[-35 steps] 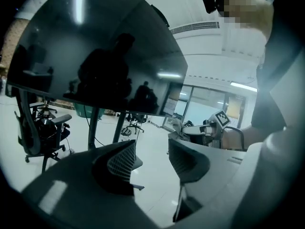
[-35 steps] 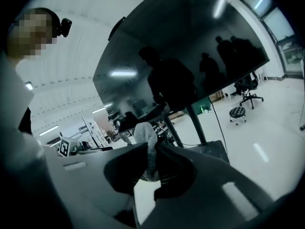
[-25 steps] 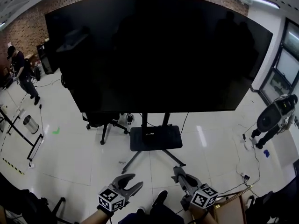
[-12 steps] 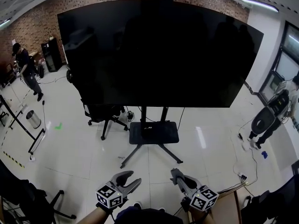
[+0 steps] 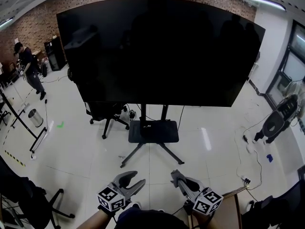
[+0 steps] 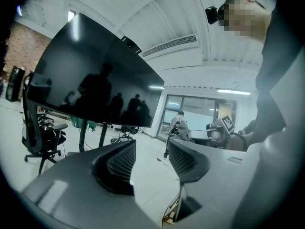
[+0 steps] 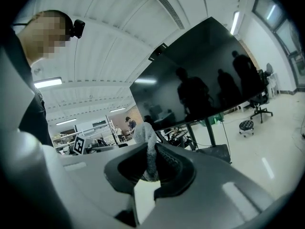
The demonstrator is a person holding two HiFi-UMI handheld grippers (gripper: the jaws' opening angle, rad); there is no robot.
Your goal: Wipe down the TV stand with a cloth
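The TV stand (image 5: 153, 131) has a dark shelf plate, two posts and splayed floor legs, and it carries a large black screen (image 5: 157, 51) ahead of me. Both grippers hang low in the head view, well short of the stand. My left gripper (image 5: 138, 178) is open, and the left gripper view shows the left gripper (image 6: 151, 149) with nothing between its jaws. My right gripper (image 5: 175, 176) is shut on a grey-white cloth (image 7: 148, 147), which sticks up between the pads of the right gripper (image 7: 151, 155) in the right gripper view. The cloth is hidden in the head view.
A black office chair (image 5: 102, 113) stands left of the stand. Further left are a person (image 5: 28, 68) and a metal bin (image 5: 35, 118). A floor fan (image 5: 279, 120) and cables (image 5: 248, 156) lie to the right. A wooden table edge (image 5: 229, 208) is beside my right gripper.
The head view has shifted, so the stand's shelf sits a little higher and further left. Both grippers have drifted slightly with it. The grip on the cloth is unchanged.
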